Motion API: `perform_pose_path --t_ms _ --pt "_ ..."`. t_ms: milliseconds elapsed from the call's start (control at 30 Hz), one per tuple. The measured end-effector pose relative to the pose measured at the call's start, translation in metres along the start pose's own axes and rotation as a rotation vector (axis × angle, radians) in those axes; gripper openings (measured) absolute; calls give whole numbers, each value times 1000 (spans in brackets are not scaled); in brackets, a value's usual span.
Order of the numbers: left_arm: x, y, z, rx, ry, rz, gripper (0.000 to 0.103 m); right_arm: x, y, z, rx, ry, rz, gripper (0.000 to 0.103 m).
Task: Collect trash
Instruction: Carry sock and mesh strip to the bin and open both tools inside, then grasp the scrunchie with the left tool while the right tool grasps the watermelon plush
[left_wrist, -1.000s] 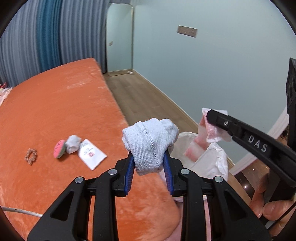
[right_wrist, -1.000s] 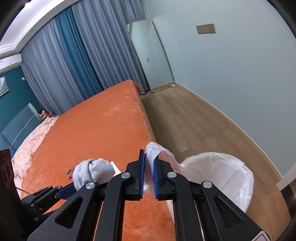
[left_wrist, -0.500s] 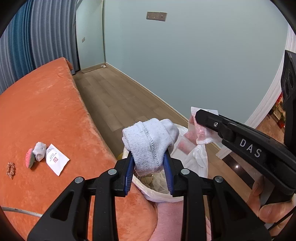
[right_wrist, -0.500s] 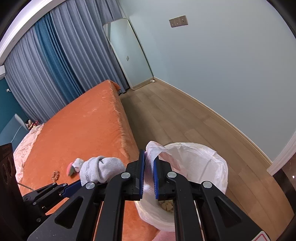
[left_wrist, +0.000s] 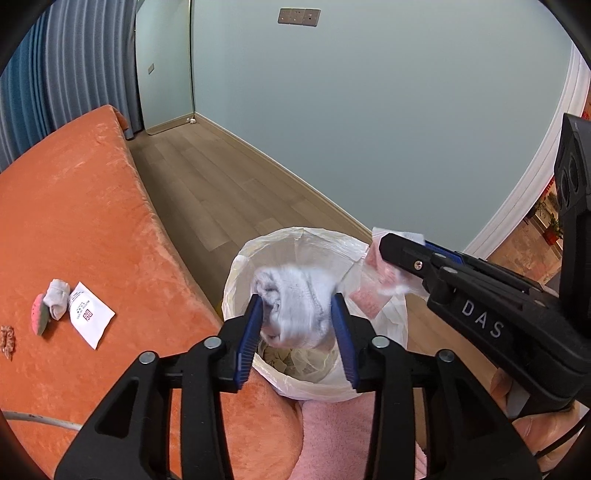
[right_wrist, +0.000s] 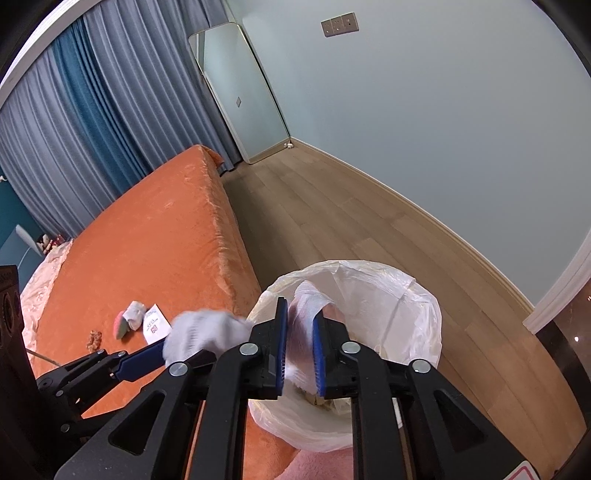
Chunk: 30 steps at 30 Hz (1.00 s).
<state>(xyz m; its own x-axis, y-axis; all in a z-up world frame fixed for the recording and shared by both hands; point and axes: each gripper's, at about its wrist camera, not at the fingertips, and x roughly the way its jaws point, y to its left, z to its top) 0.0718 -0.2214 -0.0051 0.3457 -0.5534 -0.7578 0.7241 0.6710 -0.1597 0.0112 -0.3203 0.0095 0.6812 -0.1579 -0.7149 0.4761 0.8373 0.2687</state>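
Pale blue-green walls met light wood plank floor along low skirting. Grey and teal curtains hung floor-length behind bed with orange velvet cover. Tall frameless mirror leaned in corner. Grey switch plate sat high on wall. White moulded door frame stood at right, soft even daylight throughout.

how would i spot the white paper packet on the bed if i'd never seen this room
Start at the big orange bed. Near its floor-side edge lies a small cluster of litter. The white paper packet is the flat rectangle with printed text and a red logo, right beside a balled white sock and a pink-green sponge.
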Motion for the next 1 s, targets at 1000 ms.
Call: perform_pose_path --t_ms 1000 --pt "-81 139 -47 -269 -59 321 53 30 144 -41 -254 112 110 49"
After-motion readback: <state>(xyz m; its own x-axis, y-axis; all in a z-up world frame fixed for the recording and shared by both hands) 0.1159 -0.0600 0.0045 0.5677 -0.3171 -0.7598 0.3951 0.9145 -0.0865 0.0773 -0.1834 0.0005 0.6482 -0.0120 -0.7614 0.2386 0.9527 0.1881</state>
